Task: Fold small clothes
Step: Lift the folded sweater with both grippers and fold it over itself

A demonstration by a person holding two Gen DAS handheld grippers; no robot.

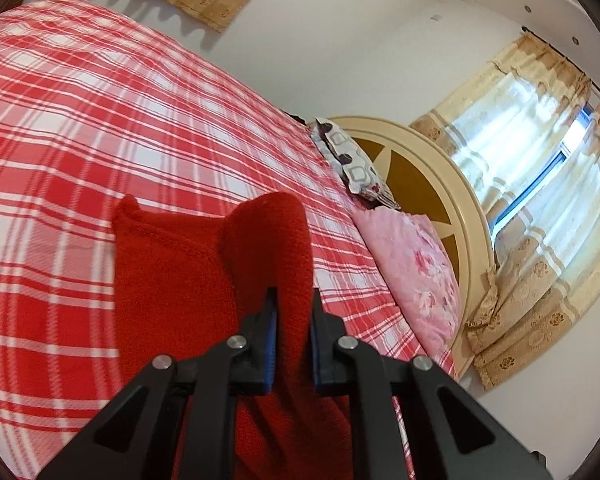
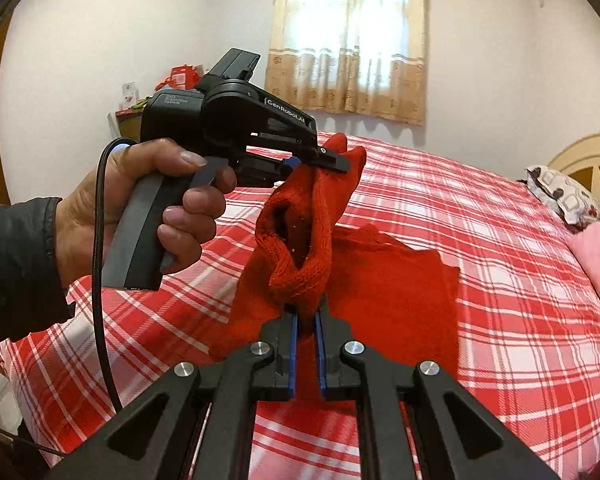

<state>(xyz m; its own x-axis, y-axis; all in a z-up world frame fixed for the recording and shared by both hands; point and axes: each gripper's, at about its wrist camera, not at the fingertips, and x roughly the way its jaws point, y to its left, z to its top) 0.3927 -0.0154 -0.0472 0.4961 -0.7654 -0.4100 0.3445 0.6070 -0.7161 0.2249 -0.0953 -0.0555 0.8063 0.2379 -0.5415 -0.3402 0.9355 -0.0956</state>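
Garment: small red knitted garment, thick ribbed yarn, part lifted off the bed, part lying flat on the plaid bedspread.
Place: near the middle of the bed, well apart from the headboard and the two pillows at the head edge.
Left gripper: closed tight on a raised corner of the knit, held in a person's hand above the bed; red fabric pinched between the blue pads in the left wrist view.
Right gripper: closed almost fully on a bunched ribbed edge of the same garment, lower and nearer the foot edge of the bed.
Shape between grips: rolled tube of knit sagging from one grip to the other, an opening showing, possibly a sleeve or neck.
Weight: probably light; hangs without dragging the flat part along.
Stiffness: soft and floppy, no shape of its own, likely to stretch if pulled hard.
Grip: rough yarn, unlikely to slip from the pads; loops may snag.
Where to hold: at corners or ribbed hems, through both layers, never mid-panel.
Risk: uneven pull twisting the fold line.
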